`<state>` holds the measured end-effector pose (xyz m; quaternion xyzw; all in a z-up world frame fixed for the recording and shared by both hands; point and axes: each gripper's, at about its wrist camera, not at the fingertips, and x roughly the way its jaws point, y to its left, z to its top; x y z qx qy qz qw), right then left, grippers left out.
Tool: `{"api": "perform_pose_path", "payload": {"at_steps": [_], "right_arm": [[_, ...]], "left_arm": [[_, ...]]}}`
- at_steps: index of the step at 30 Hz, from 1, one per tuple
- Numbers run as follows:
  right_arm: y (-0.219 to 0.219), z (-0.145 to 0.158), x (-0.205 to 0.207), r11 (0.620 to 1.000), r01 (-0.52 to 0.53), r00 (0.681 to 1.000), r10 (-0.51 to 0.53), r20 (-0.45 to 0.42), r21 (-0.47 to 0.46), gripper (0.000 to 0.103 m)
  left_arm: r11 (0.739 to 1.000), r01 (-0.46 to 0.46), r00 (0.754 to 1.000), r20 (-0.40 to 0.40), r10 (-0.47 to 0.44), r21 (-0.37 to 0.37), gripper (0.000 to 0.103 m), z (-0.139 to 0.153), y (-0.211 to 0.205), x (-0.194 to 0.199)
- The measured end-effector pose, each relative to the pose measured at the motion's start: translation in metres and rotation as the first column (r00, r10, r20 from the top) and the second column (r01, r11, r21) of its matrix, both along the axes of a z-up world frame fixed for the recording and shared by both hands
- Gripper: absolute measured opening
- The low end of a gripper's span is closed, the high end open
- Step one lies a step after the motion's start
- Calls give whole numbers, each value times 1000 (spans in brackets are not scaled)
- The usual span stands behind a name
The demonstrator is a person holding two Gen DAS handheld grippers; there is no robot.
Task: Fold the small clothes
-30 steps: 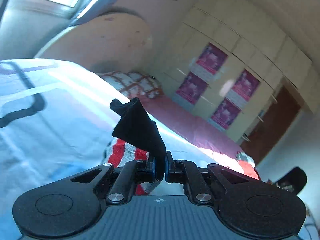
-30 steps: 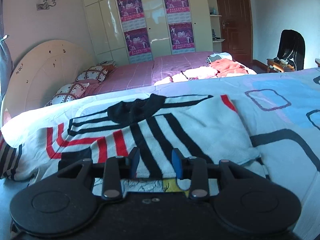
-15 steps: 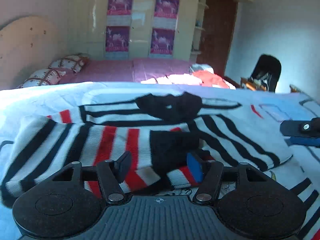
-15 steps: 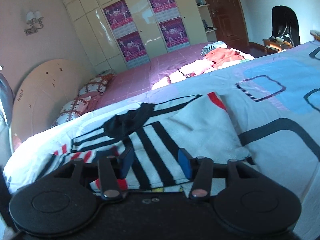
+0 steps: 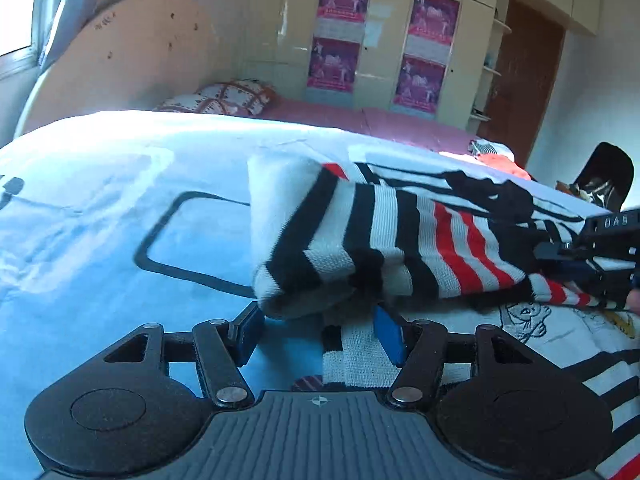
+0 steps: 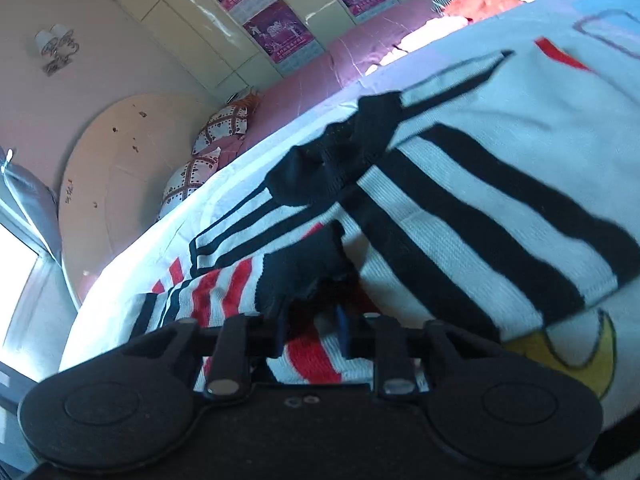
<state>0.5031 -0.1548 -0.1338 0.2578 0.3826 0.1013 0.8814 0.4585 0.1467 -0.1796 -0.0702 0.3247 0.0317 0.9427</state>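
Observation:
A small white sweater with black and red stripes [image 5: 400, 236] lies on the blue patterned bedsheet [image 5: 100, 208], its sleeve folded across the body. My left gripper [image 5: 316, 330] is open at the sweater's left folded edge, jaws wide, with the hem between them. My right gripper [image 6: 310, 334] is open low over the sweater [image 6: 480, 200], jaws either side of the red-striped cuff [image 6: 304, 276], not pinching it. The right gripper also shows at the right edge of the left wrist view [image 5: 600, 256]. The black collar [image 6: 340, 160] lies beyond.
A second bed with a pink cover [image 5: 360, 120] and patterned pillows [image 5: 224, 98] stands behind. Clothes [image 6: 480, 0] lie on it. A rounded headboard [image 5: 120, 60], a wardrobe with posters [image 5: 380, 40], a brown door [image 5: 516, 80] and a chair [image 5: 604, 176] are further back.
My left gripper let go of the black cuff, opened and moved to the sweater's left edge. My right gripper moved left and lower, over the folded sleeve's cuff.

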Motion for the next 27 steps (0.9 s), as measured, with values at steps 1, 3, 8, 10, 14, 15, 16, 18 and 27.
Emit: {"api": "perform_pose_path", "payload": {"at_steps": [1,3,8,10,14,15,16,18,27], "right_arm": [[3,6,-1,999,-12,1000,13,27,-35,5],[6,26,-8,993,-18,994,30,109,-117,5],[-37,76,-47,961,137,945,-53,324,-240,5],[-56,65,-45,939,165,960,-83,268,-301,4],[-71,47,-46,951,148,972,-89,218,-272,5],[-70,45,-46,952,143,971,-83,223,-270,5],[-69,43,-45,950,143,972,-82,220,-277,5],[-69,38,-42,948,134,975,-74,207,-289,5],[-71,12,-27,963,73,993,-48,103,-260,11]], "left_arm": [[1000,-1,1000,0,1,7,60,-7,-5,5],[1000,-16,1000,7,16,20,60,-12,-9,10],[999,-28,999,15,28,24,60,-14,-12,10],[999,-29,999,16,29,20,59,-14,-12,10],[999,-38,999,18,38,-7,53,-13,-7,8],[999,-43,999,17,43,-13,52,-13,-5,8],[999,-37,999,22,38,-19,47,-10,-4,8],[1000,-2,998,59,1,17,42,-5,-8,6],[987,-29,999,19,33,-159,31,-14,11,26]]}}
